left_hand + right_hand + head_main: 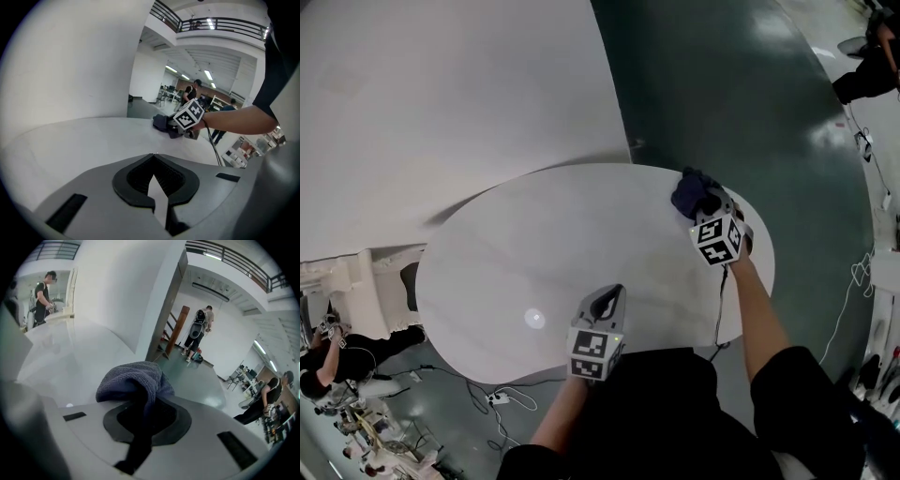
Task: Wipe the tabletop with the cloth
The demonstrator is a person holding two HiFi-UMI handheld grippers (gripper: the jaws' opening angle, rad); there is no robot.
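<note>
A round white tabletop fills the middle of the head view. A dark blue cloth lies bunched at its far right edge, and my right gripper is shut on it. In the right gripper view the cloth bulges out of the closed jaws. My left gripper hovers over the near edge of the table, shut with nothing in it. From the left gripper view the cloth and the right gripper show across the tabletop.
A large white wall or panel rises behind the table. Green floor lies to the right, with cables and a white desk edge. People work at the lower left and far right.
</note>
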